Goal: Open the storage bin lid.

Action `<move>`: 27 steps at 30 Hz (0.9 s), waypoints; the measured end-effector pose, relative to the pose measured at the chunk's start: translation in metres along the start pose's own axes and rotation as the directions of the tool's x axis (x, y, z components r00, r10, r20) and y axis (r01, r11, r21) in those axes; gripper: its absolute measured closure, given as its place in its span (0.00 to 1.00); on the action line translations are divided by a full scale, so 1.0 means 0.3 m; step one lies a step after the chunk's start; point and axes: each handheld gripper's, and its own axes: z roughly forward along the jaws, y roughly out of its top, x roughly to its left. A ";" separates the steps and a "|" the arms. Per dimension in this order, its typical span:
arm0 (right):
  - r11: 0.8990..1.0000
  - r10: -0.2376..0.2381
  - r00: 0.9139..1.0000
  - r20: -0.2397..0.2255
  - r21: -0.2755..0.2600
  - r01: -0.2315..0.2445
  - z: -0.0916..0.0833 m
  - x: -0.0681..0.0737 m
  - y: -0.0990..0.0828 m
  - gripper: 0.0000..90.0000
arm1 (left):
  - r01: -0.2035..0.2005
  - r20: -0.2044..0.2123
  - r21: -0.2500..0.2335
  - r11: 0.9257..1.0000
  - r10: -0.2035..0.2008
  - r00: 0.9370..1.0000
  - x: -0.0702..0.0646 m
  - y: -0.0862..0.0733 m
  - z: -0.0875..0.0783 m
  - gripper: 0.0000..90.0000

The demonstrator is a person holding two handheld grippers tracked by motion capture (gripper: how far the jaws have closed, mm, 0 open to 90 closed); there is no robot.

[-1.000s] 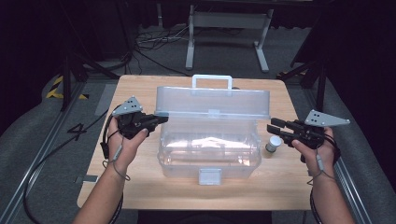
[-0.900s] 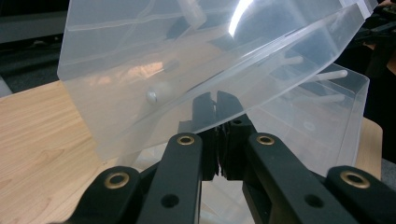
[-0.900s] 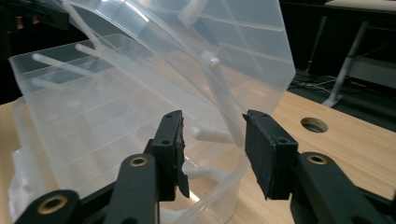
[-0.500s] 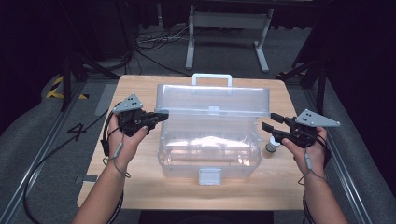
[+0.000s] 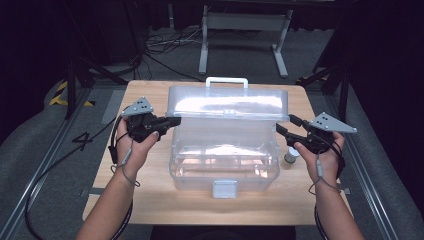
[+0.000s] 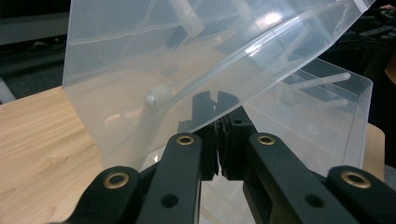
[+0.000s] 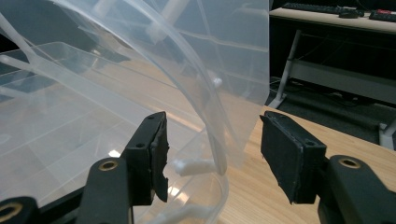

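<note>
A clear plastic storage box stands in the middle of the wooden table with its lid raised. My left gripper is shut on the lid's left edge, where its jaws pinch the plastic. My right gripper is at the lid's right edge. Its jaws have just been opening and now stand wide, with the lid's edge between the pads and neither pad pressing on it.
A small jar stands on the table beside the box's right wall, under my right gripper. The lid's white handle points to the far side, and a latch hangs at the box front. Dark floor with cables surrounds the table.
My right gripper has shifted a little left toward the lid and its jaws have opened wide. The left gripper and the lid have stayed where they were.
</note>
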 end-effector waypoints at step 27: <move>0.998 0.004 0.995 0.105 -0.056 0.002 0.086 0.033 0.048 0.47 | 0.002 0.009 -0.013 1.000 -0.002 1.000 0.022 0.027 0.014 0.95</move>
